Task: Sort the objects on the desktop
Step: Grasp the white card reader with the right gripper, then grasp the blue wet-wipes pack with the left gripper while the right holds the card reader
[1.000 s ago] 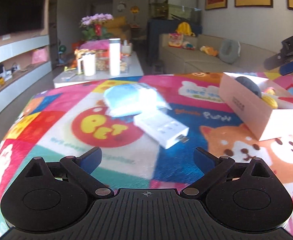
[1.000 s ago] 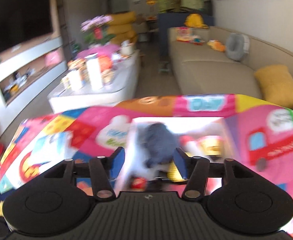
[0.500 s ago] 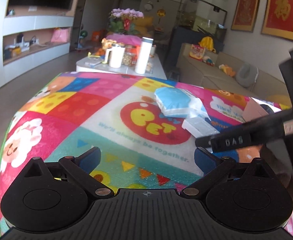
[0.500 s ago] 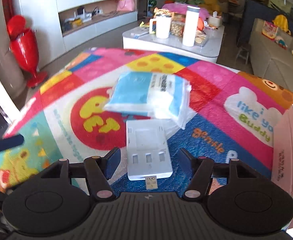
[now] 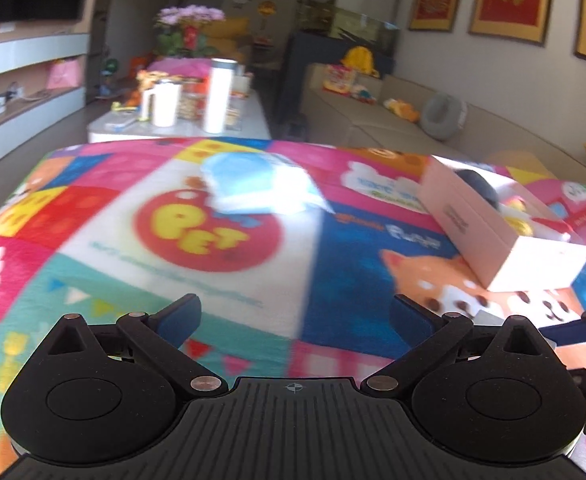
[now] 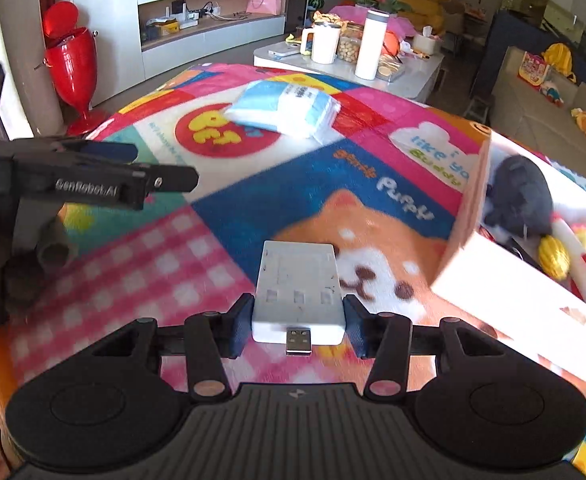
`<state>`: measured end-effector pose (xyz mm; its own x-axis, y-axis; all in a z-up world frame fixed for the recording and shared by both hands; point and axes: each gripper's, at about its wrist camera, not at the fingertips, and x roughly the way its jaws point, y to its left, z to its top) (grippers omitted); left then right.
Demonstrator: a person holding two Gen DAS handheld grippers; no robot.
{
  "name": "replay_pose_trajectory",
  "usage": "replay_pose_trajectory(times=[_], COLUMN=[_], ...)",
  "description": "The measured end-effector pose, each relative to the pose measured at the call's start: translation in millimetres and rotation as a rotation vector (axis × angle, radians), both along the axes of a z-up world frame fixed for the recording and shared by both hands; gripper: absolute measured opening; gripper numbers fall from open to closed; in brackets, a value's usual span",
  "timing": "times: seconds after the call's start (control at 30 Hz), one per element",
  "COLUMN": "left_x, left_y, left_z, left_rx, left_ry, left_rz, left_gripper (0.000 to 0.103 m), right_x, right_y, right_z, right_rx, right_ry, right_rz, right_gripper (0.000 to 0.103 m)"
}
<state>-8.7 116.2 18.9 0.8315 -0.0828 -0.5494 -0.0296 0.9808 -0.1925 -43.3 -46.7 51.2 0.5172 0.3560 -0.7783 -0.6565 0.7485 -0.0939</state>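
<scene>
Grasp step: right gripper point(image 6: 299, 322) jaws closing on flat white plastic USB hub point(image 6: 297, 294), pads at its sides, low over the cartoon-print table point(image 6: 253, 208). Left gripper point(image 5: 295, 316) jaws wide, empty. Next: lift, carry to pink cardboard box point(image 6: 505, 300) at 3 o'clock.

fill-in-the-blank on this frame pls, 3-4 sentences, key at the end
1. The right gripper is closing its fingers on a white USB ____ .
2. The blue tissue pack lies on the colourful cartoon ____ .
3. The dark grey plush toy sits inside the pink ____ .
4. Nothing is between the fingers of the left gripper, which stand ____ .

Missing words: hub; mat; box; open
</scene>
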Motion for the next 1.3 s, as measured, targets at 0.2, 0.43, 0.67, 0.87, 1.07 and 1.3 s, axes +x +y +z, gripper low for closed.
replay_pose_trajectory(times=[0.2, 0.43, 0.67, 0.87, 1.07, 1.3], left_x=[3, -2, 26, 92, 148, 175], left_y=[-49, -72, -64, -39, -11, 9], left_z=[4, 11, 7, 0, -14, -13], left_rx=[0.035, 0.119, 0.335, 0.670, 0.683, 0.495], left_ry=[0.011, 0.008, -0.051, -0.079, -0.007, 0.046], left_rz=[-0.118, -0.172, -0.097, -0.058, -0.180, -0.153], left_gripper=[0.103, 0.103, 0.103, 0.103, 0.103, 0.102], right_x=[-28, -18, -3, -5, 0, 9], right_y=[-54, -86, -124, -136, -140, -151], right_z=[-10, -26, -25, -26, -33, -39], right_rx=[-0.028, -0.162, 0.159, 0.332, 0.360, 0.425], right_ry=[-0.035, -0.269, -0.167, -0.183, -0.150, -0.075], right_rz=[-0.093, -0.344, -0.522, -0.595, -0.612, -0.642], right_gripper=[0.050, 0.062, 0.085, 0.095, 0.100, 0.101])
